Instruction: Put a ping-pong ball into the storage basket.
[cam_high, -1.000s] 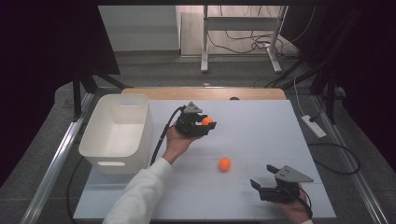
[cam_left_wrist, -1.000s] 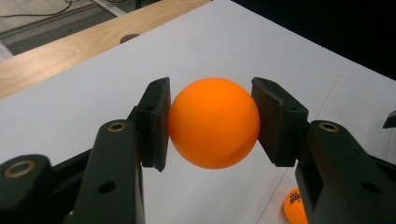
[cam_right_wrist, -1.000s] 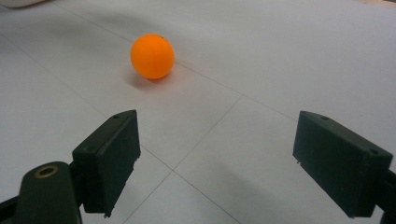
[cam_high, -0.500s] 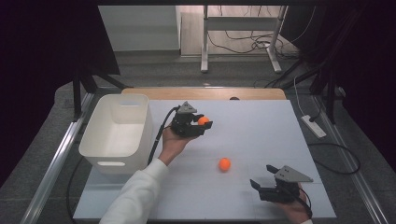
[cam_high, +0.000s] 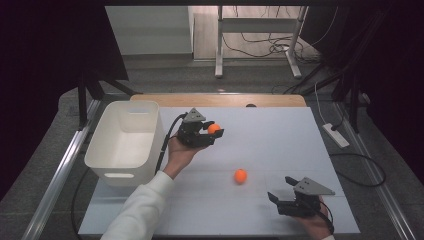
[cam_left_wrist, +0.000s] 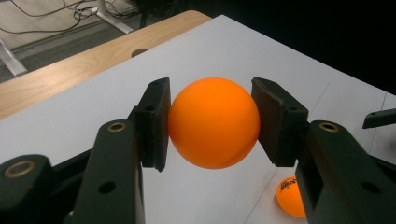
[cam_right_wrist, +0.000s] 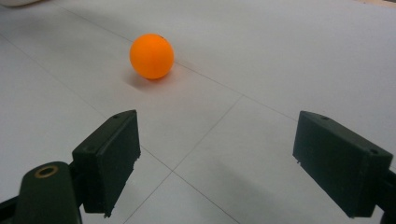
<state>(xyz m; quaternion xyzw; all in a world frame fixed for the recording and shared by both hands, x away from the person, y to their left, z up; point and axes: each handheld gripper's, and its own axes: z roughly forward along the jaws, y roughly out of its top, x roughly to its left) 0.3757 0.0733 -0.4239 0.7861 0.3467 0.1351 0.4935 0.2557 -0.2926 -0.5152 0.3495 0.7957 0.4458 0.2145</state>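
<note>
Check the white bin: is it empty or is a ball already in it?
Empty: the high view shows the white bin with a bare floor.

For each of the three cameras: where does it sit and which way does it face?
High view: above the person's side, looking forward and down on the table; forearms, both grippers.
Left gripper view: on the left gripper, along jaws clamping the held ball.
Right gripper view: on the right gripper, open, facing the loose ball.
Shared: the loose ball.

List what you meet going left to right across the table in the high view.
White bin → left gripper, shut on an orange ball → second orange ball lying loose on the table → right gripper, jaws open and empty.
</note>
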